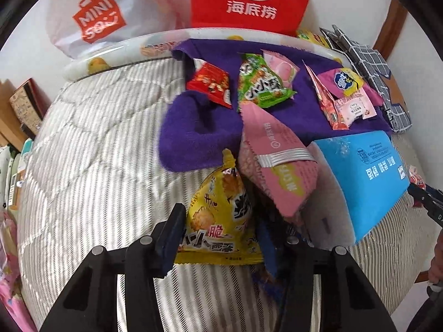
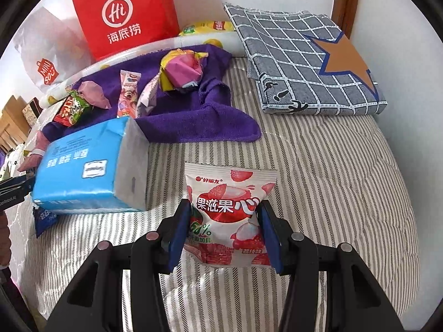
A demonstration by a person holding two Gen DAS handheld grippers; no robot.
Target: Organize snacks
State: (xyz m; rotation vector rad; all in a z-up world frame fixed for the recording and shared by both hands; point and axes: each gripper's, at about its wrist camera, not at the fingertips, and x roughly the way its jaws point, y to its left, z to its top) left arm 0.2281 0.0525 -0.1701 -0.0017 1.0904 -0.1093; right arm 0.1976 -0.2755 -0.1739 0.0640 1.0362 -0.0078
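A: Since the right gripper (image 2: 225, 231) has its two blue pads pressed against the sides of the lychee sweets packet (image 2: 228, 215), I'd call that a firm hold, with the packet upright between the jaws so it can be carried off the striped bedcover (image 2: 318, 166).

B: And the left gripper (image 1: 218, 238)? The yellow cracker bag (image 1: 218, 221) sits between its jaws, the left pad against the bag's edge. The right pad is half hidden behind a dark blue wrapper (image 1: 267, 251), so I judge it closed on the bag, though that side is unclear.

A: Just beyond those jaws and to their right, a pink packet (image 1: 277, 166) leans on the blue tissue pack (image 1: 365, 177), probably propped there.

B: Further out, the purple towel (image 1: 193, 138) holds the other snacks: a red packet (image 1: 211, 84), a green one (image 1: 261, 85). It looks like the sorting spot.

A: Farthest off, the red paper bag (image 1: 249, 0) and white shopping bag (image 1: 91, 19) stand against the wall, with a checked cloth (image 2: 307, 61) folded to the right.
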